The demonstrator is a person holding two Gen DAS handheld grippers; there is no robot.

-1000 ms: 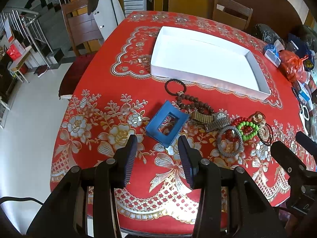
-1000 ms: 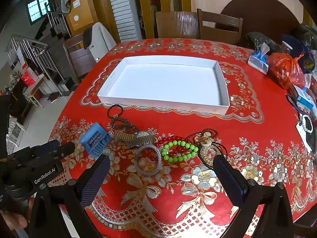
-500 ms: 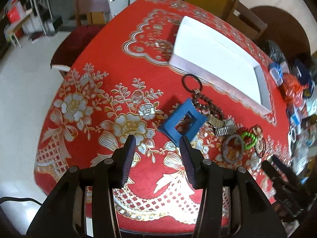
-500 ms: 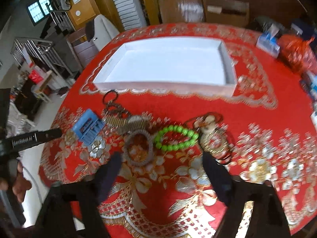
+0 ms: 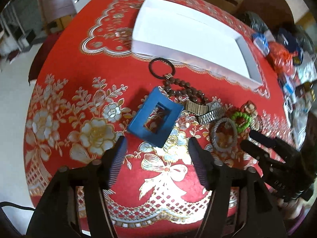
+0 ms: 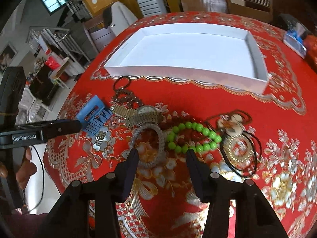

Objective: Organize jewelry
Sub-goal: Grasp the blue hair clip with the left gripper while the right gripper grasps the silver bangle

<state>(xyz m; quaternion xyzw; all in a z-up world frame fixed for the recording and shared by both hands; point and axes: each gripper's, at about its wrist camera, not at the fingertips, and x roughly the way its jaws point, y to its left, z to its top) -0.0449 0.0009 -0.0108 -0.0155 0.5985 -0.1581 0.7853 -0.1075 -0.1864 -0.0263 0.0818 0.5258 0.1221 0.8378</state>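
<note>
A blue rectangular hair clip (image 5: 138, 125) lies flat on the red tablecloth. My left gripper (image 5: 157, 139) hovers just short of it, jaws opening wide, the clip's near corner in the gap and no pad touching it. To its right lie a brown bead string (image 5: 182, 89), a metal-band watch (image 5: 206, 109), a grey woven bracelet (image 6: 161, 138) and a green bead bracelet (image 6: 194, 136). My right gripper (image 6: 162, 150) is over the grey bracelet, jaws closing, its near arc between the fingers, pads apart from it. The white tray (image 6: 178, 73) stands empty behind.
A black-cord pendant (image 6: 237, 144) lies right of the green beads. Bags and a tissue pack (image 6: 295, 41) crowd the table's right side. Wooden chairs (image 6: 245, 4) stand behind the table. The table's near edge curves just under both grippers. A hand (image 6: 23, 170) holds the left gripper.
Both grippers have sunk toward the table and tipped further down. The left jaws have spread wide near the blue clip. The right jaws have narrowed over the grey bracelet.
</note>
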